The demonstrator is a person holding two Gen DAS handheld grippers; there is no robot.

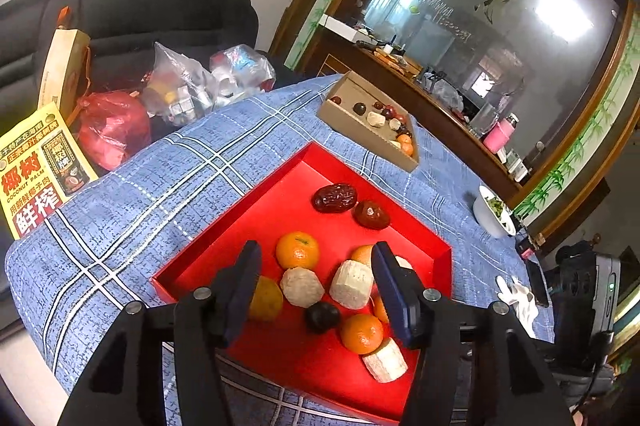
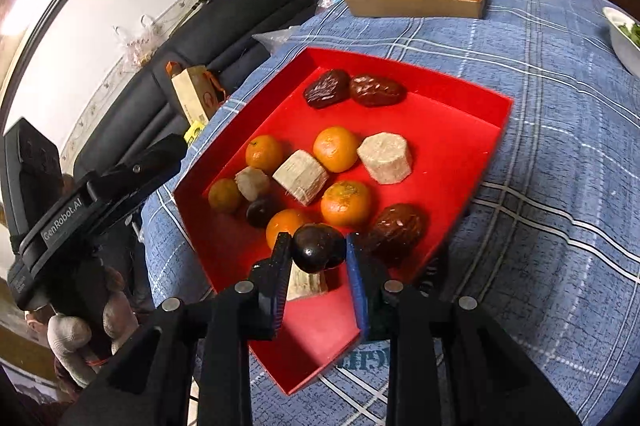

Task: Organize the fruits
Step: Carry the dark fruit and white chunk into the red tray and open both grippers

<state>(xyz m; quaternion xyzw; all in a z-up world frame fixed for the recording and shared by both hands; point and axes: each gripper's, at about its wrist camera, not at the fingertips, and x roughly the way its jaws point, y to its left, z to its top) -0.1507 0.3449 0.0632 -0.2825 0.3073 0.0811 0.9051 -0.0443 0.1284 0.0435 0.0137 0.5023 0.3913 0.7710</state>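
Red tray (image 2: 460, 161) is crowded on its near-left half: oranges (image 2: 346, 203), pale cut chunks (image 2: 301, 177) and dark fruits (image 2: 259, 211) packed touching or just beside one another, tight gaps only. Far-right part of the tray floor is bare, open approach there. Two dates (image 2: 376, 90) block the far corner. Blue checked cloth (image 2: 560, 145) to the right of the tray is free up to a white bowl (image 2: 624, 41). Cardboard box (image 2: 416, 5) sits well beyond the tray, clear cloth strip between. Left gripper (image 1: 316, 290) hangs over the packed cluster; bags (image 1: 180, 85) crowd the table's far-left edge.
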